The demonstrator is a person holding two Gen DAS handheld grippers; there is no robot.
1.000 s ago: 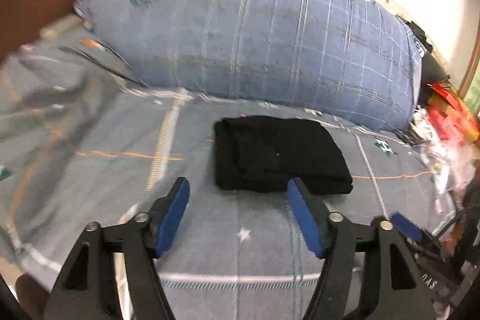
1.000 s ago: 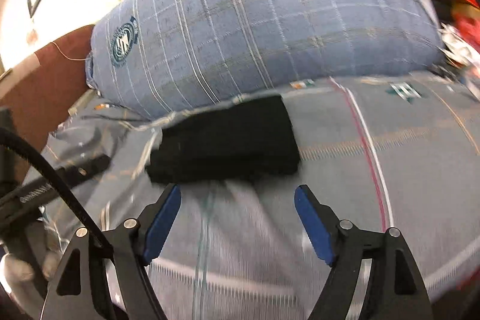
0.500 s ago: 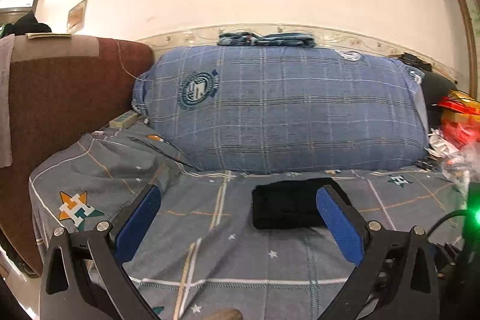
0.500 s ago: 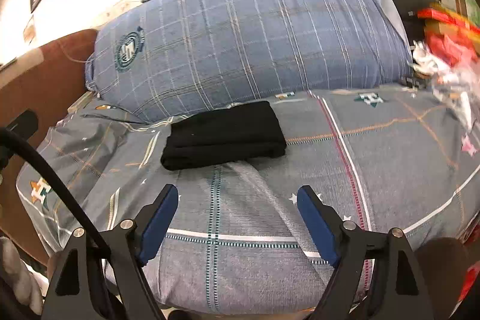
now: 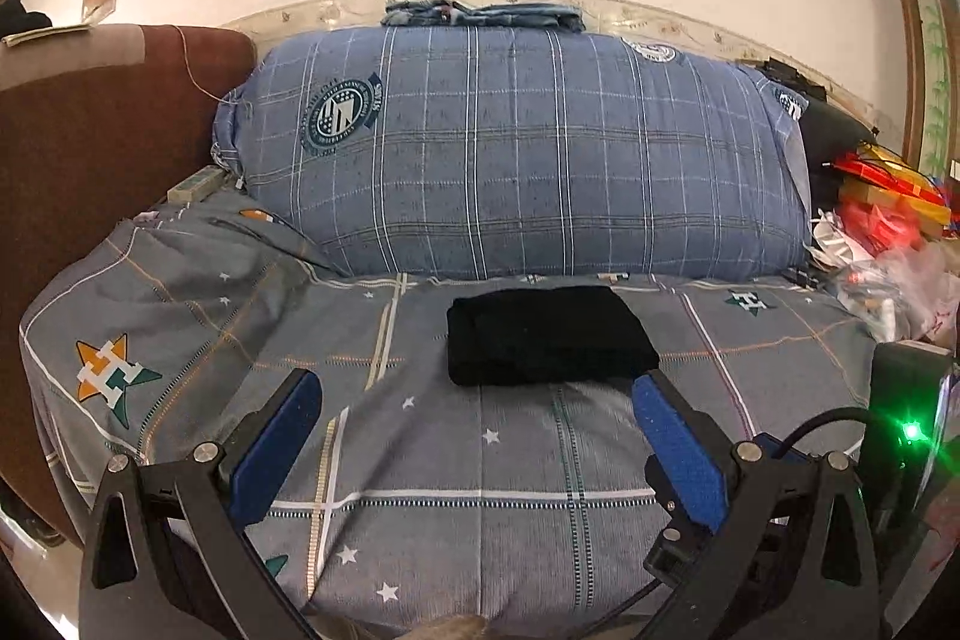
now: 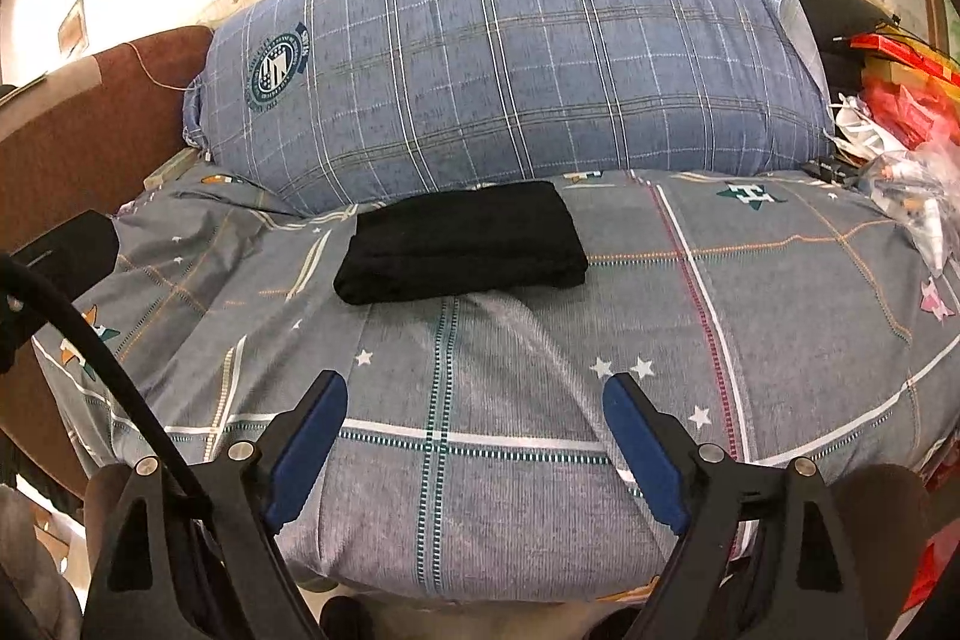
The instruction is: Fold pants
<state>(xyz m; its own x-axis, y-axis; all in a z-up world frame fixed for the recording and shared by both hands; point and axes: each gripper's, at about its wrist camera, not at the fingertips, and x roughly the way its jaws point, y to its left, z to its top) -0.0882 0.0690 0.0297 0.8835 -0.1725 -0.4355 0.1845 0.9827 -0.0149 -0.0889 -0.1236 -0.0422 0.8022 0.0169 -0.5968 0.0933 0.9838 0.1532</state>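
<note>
The black pants point(image 5: 549, 337) lie folded into a flat rectangle on the grey patterned bed sheet point(image 5: 420, 460), just in front of a big blue plaid pillow. They also show in the right wrist view point(image 6: 462, 241). My left gripper point(image 5: 477, 394) is open and empty, held back from the pants near the bed's front edge. My right gripper point(image 6: 474, 394) is open and empty too, further back over the front of the bed.
The blue plaid pillow point(image 5: 522, 154) fills the back of the bed, with folded jeans point(image 5: 486, 13) on top. A brown headboard point(image 5: 90, 148) stands at the left. Red packets and plastic bags point(image 5: 888, 232) pile up at the right.
Both grippers have pulled back and up from the folded pants toward the bed's front edge. The pants have stayed in place.
</note>
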